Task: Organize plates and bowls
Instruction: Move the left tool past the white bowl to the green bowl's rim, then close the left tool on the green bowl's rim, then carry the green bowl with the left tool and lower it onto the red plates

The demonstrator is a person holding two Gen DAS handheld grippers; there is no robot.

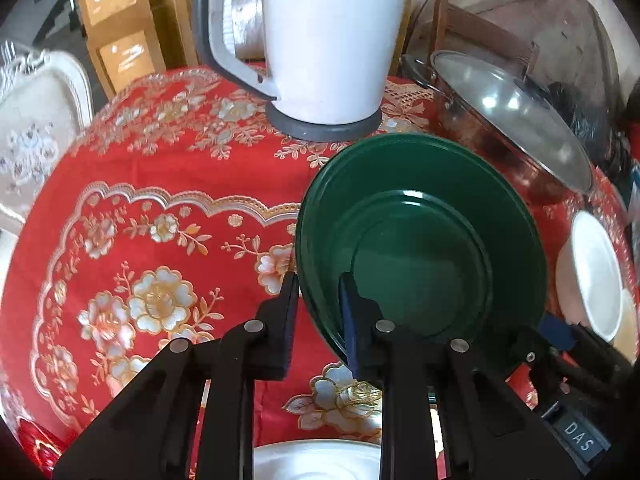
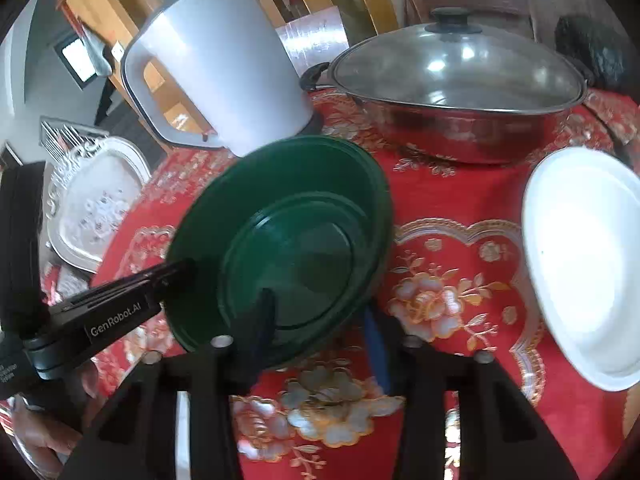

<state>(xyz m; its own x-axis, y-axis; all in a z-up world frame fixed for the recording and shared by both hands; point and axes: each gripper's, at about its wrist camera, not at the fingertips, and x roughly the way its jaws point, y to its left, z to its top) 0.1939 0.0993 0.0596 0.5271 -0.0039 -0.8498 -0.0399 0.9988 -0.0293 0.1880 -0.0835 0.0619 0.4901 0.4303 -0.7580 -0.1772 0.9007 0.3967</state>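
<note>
A dark green plate [image 1: 420,240] is held tilted above the red floral tablecloth [image 1: 160,208]. My left gripper [image 1: 318,292] is shut on its left rim, one finger outside and one inside. In the right wrist view the green plate [image 2: 288,240] sits between my right gripper's fingers; the right gripper [image 2: 320,316] has its jaws apart around the plate's near rim, not clamped. The left gripper's fingers [image 2: 176,274] show there at the plate's left edge. A white plate [image 2: 584,264] lies at the right; it also shows in the left wrist view [image 1: 596,276].
A white electric kettle [image 1: 328,40] stands at the back of the table, close behind the green plate. A steel pot with a glass lid [image 2: 460,92] stands back right. Another white dish [image 1: 316,460] lies under my left gripper. A white chair [image 1: 40,120] stands left of the table.
</note>
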